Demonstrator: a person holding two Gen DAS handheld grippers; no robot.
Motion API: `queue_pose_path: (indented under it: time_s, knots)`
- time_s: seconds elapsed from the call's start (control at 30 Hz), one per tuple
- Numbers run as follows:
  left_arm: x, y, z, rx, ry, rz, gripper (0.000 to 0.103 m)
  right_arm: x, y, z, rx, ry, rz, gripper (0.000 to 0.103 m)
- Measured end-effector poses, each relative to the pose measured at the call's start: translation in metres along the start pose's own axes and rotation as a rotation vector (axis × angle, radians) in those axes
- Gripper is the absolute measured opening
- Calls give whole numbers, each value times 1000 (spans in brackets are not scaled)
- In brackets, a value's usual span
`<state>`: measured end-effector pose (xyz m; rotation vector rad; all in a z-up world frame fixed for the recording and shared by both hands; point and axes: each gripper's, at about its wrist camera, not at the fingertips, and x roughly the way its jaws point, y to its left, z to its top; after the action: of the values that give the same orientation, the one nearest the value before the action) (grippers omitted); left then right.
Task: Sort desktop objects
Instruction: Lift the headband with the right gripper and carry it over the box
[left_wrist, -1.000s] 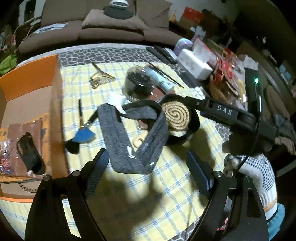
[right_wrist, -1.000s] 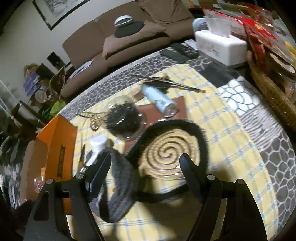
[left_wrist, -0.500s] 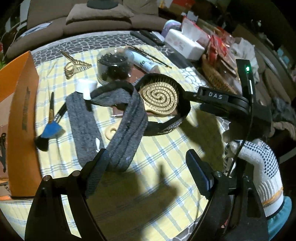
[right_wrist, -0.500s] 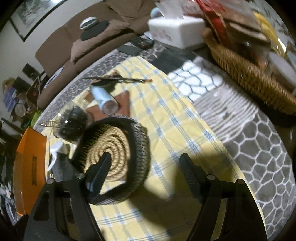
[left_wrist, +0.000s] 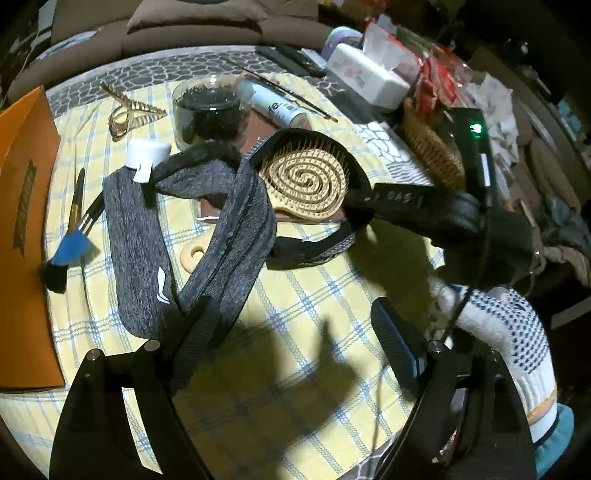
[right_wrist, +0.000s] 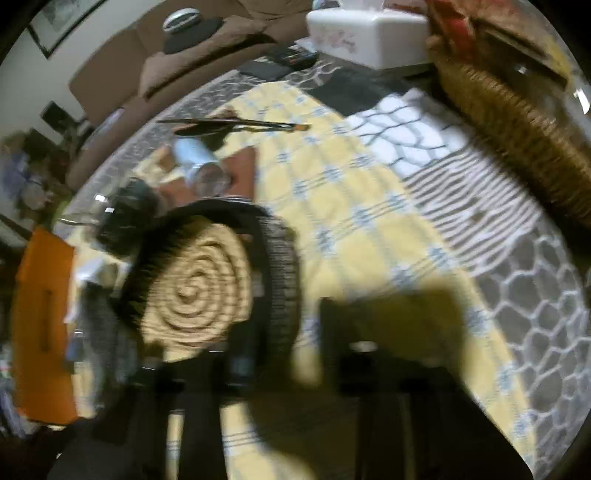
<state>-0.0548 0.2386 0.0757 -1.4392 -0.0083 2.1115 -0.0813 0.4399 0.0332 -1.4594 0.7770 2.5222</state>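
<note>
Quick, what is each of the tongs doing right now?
Left tongs: open, holding nothing.
Right tongs: closing, with the black headband between them.

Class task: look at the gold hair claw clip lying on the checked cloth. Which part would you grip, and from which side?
Grip the gold claw clip across its looped handle end, the rounded part nearest the orange box. Come from above, jaws straddling the loop. It lies flat, its long prongs splay outward toward the clear jar, offering thin, slippery points, while the loop looks compact and stands clear of neighbours.
</note>
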Motion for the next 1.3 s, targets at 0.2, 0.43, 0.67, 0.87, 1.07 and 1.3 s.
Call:
queue_pose_path:
  time_s: [0.2,0.43,0.67,0.87,1.07,1.3]
  knots:
    - [-8,3,3,-6,-20,-7,83,-24,-19,5,136,-79,144,16]
    - [-27,21,10,-63,-66,-33,83,-63,-5,13,124,-194,276,16]
    - [-73,59,24,-161,-212,-67,83,-91,35,16,-40,-279,294,15]
    - [-87,90,32,-209,-247,-51,85,-88,70,6,-132,-230,361,15]
    - [-80,101,27,-202,-190,-40,24,-77,107,-7,-210,-173,404,15]
    - [-97,106,22,-185,-219,35,15,-79,143,-17,-284,-175,424,16]
